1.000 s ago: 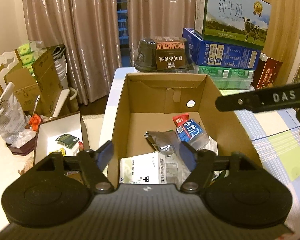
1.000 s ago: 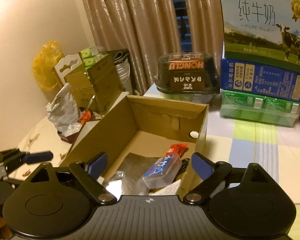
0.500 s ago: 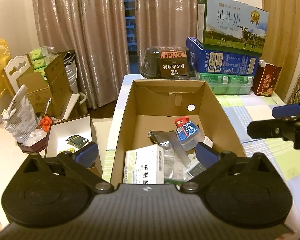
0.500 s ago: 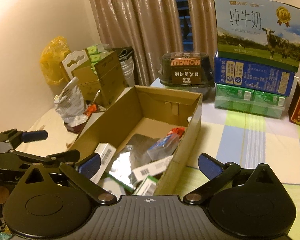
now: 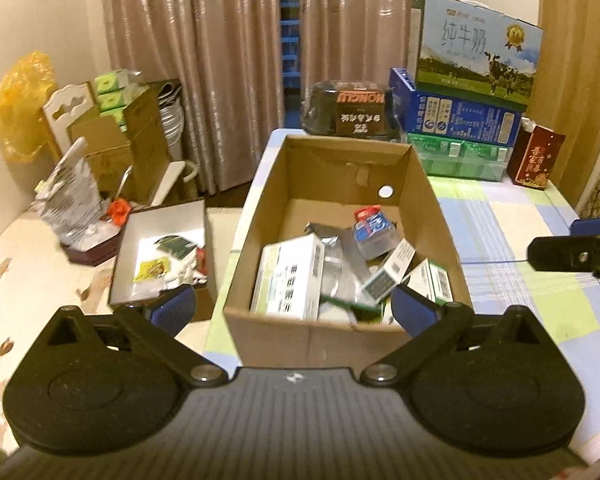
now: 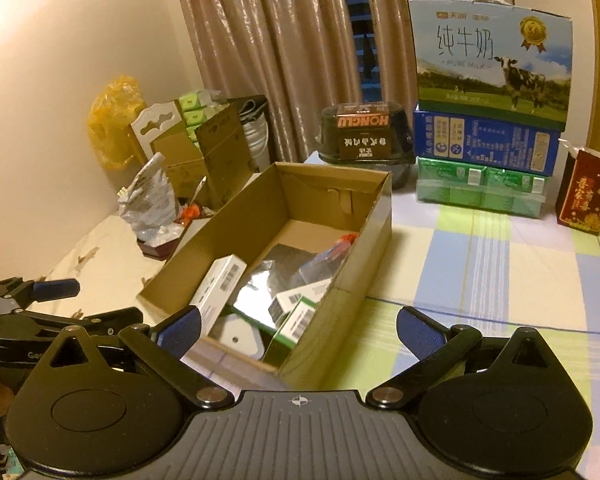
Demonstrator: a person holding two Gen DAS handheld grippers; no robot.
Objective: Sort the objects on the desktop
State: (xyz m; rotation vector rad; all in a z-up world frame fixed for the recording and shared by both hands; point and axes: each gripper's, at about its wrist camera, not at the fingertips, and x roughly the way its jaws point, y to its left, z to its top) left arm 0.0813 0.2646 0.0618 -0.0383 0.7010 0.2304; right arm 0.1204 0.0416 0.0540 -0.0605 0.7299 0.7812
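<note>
Both grippers have drawn back from the cardboard box [image 5: 342, 240]; left gripper [image 5: 294, 308] and right gripper [image 6: 300, 330] stand wide, holding nothing.
Light, stiff white carton [image 5: 290, 278] lies at the box's 7 o'clock corner; judged easiest gripped across its narrow sides.

My left gripper [image 5: 294, 310] is wide open, with its two blue fingertips [image 5: 174, 307] far apart and nothing between them. My right gripper [image 6: 298, 330] is wide open too and holds nothing. Both point forward, side by side, the left one a little way off to the left.
</note>
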